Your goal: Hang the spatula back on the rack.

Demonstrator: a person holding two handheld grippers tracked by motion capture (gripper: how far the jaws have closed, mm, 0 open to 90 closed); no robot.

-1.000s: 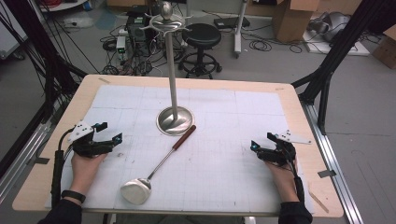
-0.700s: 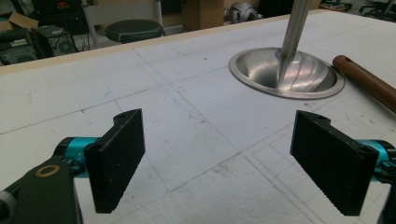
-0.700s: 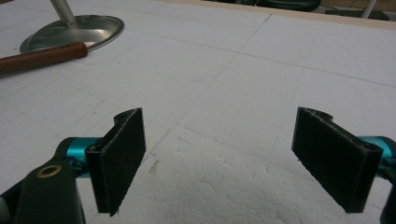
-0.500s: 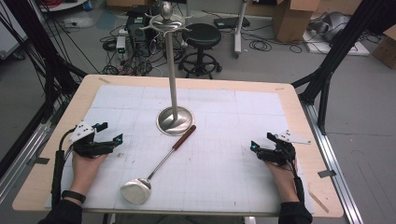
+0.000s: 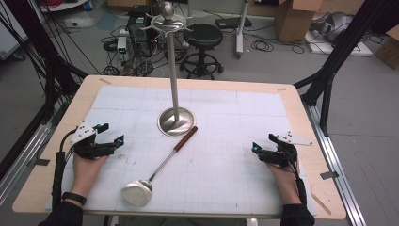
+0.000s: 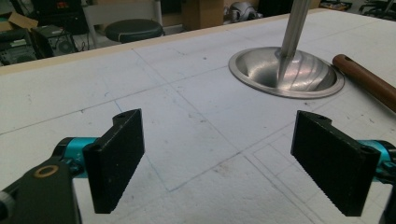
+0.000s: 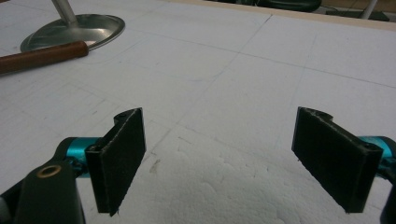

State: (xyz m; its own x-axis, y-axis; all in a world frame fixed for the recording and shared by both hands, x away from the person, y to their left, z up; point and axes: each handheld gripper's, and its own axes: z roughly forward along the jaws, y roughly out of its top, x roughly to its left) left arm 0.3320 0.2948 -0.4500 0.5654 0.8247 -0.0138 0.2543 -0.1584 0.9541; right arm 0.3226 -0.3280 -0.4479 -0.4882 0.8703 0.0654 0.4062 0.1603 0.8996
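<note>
Ladle (image 5: pixel 157 167) lies between left tongs (image 5: pixel 109 134) and right tongs (image 5: pixel 262 143).

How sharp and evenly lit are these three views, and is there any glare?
High view: evenly lit, somewhat soft, no strong shadows. Left gripper view: jaws and mat sharp, bright streaks of glare on the stand's base. Right gripper view: jaws sharp, the wooden handle and far table edge softer, with a dim shadow on the mat between the jaws.

Nothing has moved since a second ago.
</note>
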